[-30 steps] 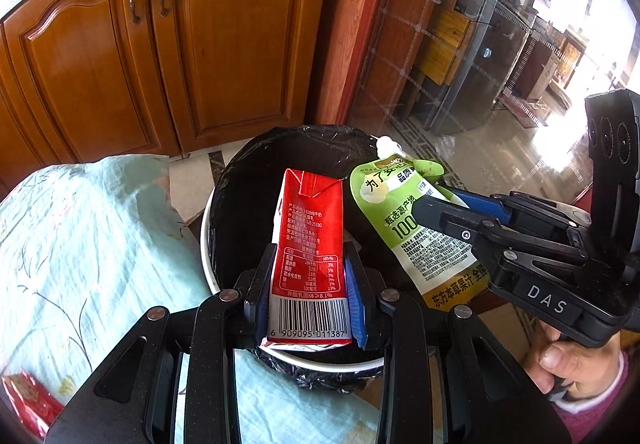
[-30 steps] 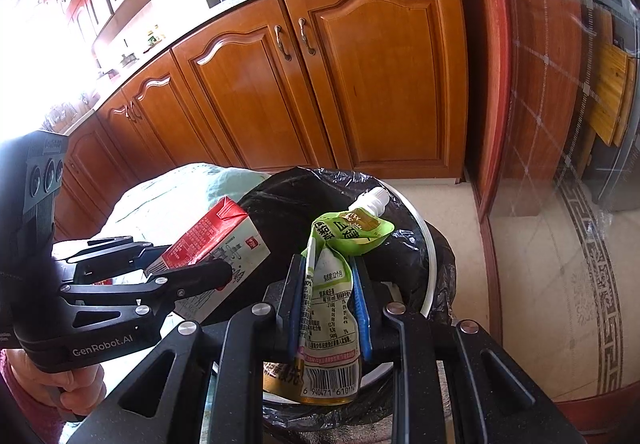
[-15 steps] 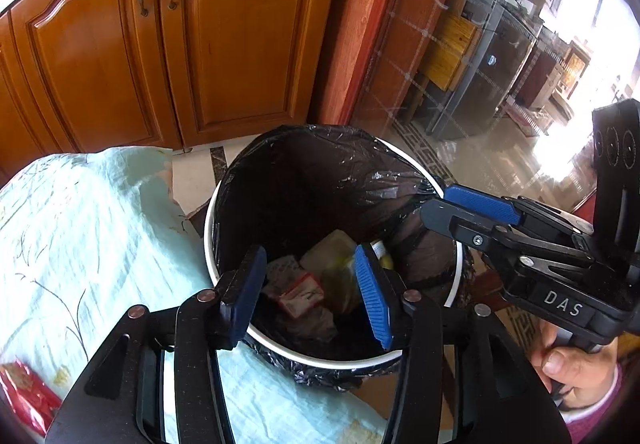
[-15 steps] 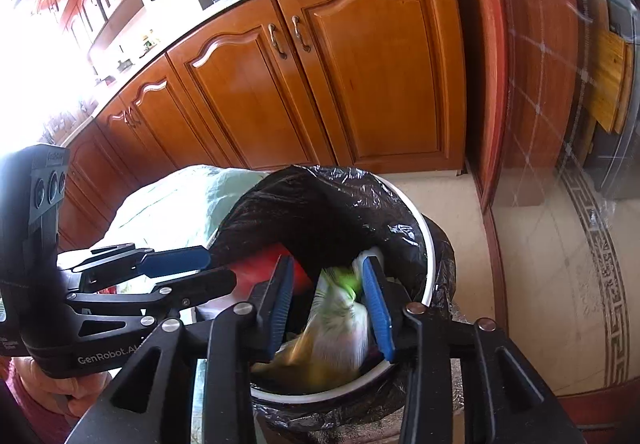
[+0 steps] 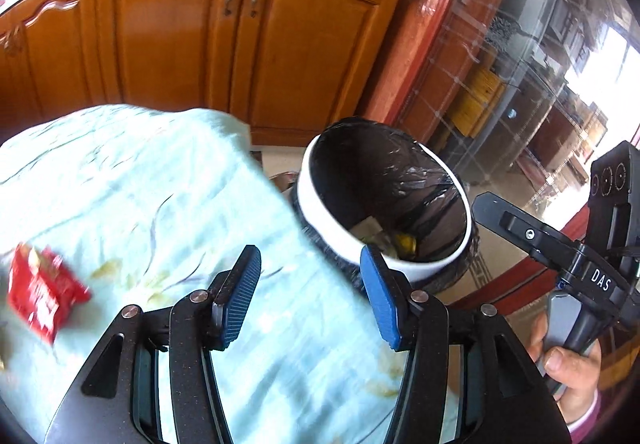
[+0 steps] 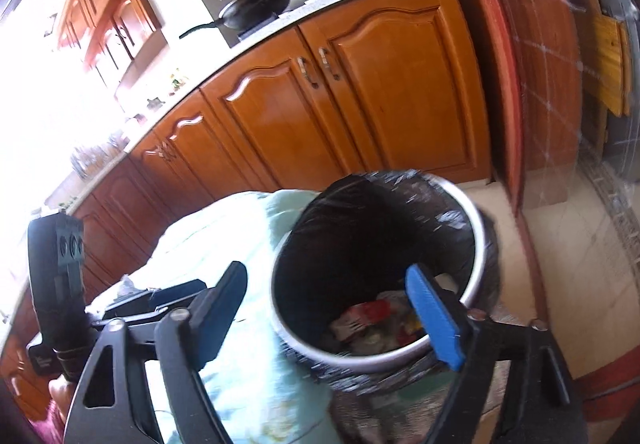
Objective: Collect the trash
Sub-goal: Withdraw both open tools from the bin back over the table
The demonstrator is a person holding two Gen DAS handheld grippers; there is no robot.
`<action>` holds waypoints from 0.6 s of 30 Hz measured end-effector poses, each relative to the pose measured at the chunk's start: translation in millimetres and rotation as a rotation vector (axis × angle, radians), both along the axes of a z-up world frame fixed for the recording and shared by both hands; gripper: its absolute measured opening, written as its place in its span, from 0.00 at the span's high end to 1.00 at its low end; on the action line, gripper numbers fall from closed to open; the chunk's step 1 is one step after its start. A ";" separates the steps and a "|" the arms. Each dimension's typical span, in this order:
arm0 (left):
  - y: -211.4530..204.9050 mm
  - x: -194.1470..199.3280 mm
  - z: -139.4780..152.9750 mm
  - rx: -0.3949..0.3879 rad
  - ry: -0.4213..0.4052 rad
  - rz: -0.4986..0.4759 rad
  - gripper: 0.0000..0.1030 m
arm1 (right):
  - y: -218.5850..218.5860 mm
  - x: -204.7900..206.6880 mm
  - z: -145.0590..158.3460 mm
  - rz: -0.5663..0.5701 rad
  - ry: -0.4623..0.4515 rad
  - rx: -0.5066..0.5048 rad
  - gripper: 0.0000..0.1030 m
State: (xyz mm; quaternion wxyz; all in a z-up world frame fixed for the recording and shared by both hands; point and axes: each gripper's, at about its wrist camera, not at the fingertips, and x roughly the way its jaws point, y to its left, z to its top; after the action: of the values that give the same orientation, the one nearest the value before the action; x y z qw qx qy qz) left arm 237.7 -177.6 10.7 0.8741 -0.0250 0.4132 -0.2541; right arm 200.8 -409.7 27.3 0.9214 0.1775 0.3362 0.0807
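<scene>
Over the cloth (image 5: 168, 180) my left gripper (image 5: 310, 294) is opening, nothing between its jaws; right gripper (image 6: 328, 314), by the bin (image 5: 320, 200), opening, empty too; I'd approach the red wrapper (image 5: 42, 292) at the cloth's left edge low, pinching its raised edge.

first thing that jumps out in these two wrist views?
The white trash bin with its black liner stands on the floor at the edge of the pale green cloth, litter showing at its bottom. Both the left gripper and right gripper are empty, jaws opening. A red snack packet lies on the cloth at far left of the left wrist view.
</scene>
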 end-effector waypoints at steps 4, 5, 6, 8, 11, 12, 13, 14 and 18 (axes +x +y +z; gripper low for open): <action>39.7 -17.3 -4.1 -0.024 0.004 0.061 0.49 | 23.0 -11.1 -7.6 0.030 -0.004 0.037 0.11; 49.8 -21.9 -4.9 -0.026 0.003 0.077 0.49 | 29.7 -13.4 -10.2 0.040 0.000 0.044 0.11; 59.4 -26.3 -5.8 -0.028 0.003 0.090 0.49 | 36.0 -15.4 -12.6 0.051 0.005 0.052 0.11; 76.4 -35.2 -7.1 -0.031 0.004 0.111 0.49 | 47.4 -19.6 -17.4 0.070 0.016 0.067 0.11; 98.2 -48.2 -8.3 -0.033 -0.002 0.139 0.49 | 65.8 -24.5 -23.9 0.099 0.030 0.083 0.11; 104.7 -51.3 -8.8 -0.035 0.000 0.145 0.49 | 72.2 -25.6 -25.8 0.110 0.036 0.088 0.11; 111.8 -55.2 -9.4 -0.036 0.002 0.153 0.49 | 78.3 -26.5 -27.5 0.121 0.040 0.091 0.11; 118.0 -58.9 -10.3 -0.037 0.003 0.161 0.49 | 84.7 -27.2 -28.6 0.133 0.045 0.090 0.11; 143.6 -73.5 -14.2 -0.037 0.004 0.203 0.49 | 108.6 -31.5 -29.6 0.179 0.055 0.083 0.11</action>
State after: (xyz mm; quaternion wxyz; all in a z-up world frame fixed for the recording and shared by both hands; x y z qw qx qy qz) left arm 164.2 -34.0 -3.6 0.8940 -0.0834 0.4054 -0.1716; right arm 169.3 -301.1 -2.3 0.8928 0.1868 0.3722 0.1716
